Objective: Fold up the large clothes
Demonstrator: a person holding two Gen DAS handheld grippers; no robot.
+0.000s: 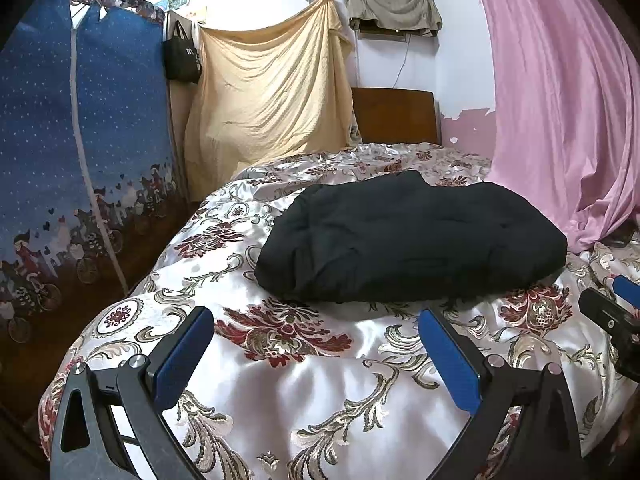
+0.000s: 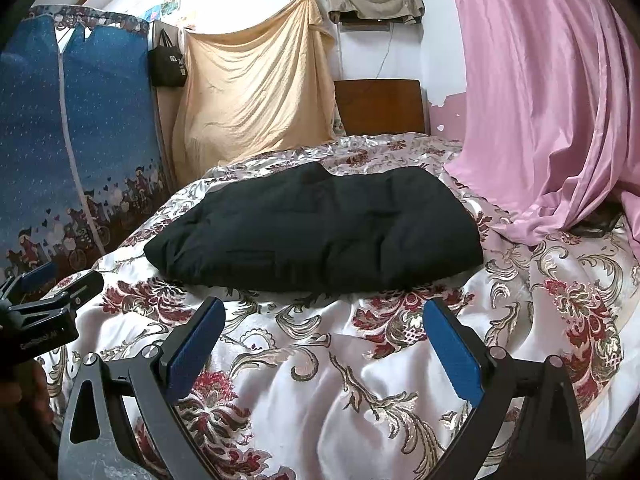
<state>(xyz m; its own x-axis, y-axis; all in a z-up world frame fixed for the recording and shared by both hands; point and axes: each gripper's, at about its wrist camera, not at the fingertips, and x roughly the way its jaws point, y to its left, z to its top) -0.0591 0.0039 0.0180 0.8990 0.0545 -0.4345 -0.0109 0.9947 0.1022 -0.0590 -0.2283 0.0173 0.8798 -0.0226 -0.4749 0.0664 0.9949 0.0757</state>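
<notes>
A black garment (image 1: 408, 240) lies folded into a thick bundle on the floral satin bedspread (image 1: 304, 392); it also shows in the right wrist view (image 2: 320, 232). My left gripper (image 1: 316, 320) is open and empty, held over the bedspread just short of the bundle's near edge. My right gripper (image 2: 324, 312) is open and empty too, a little in front of the bundle. Each gripper appears at the edge of the other's view, the right gripper (image 1: 616, 312) at the right and the left gripper (image 2: 48, 300) at the left.
A blue fabric wardrobe (image 1: 80, 140) stands left of the bed. A beige sheet (image 1: 272, 92) hangs on the back wall beside a wooden headboard (image 1: 394, 116). A pink curtain (image 1: 560, 100) drapes onto the bed's right side.
</notes>
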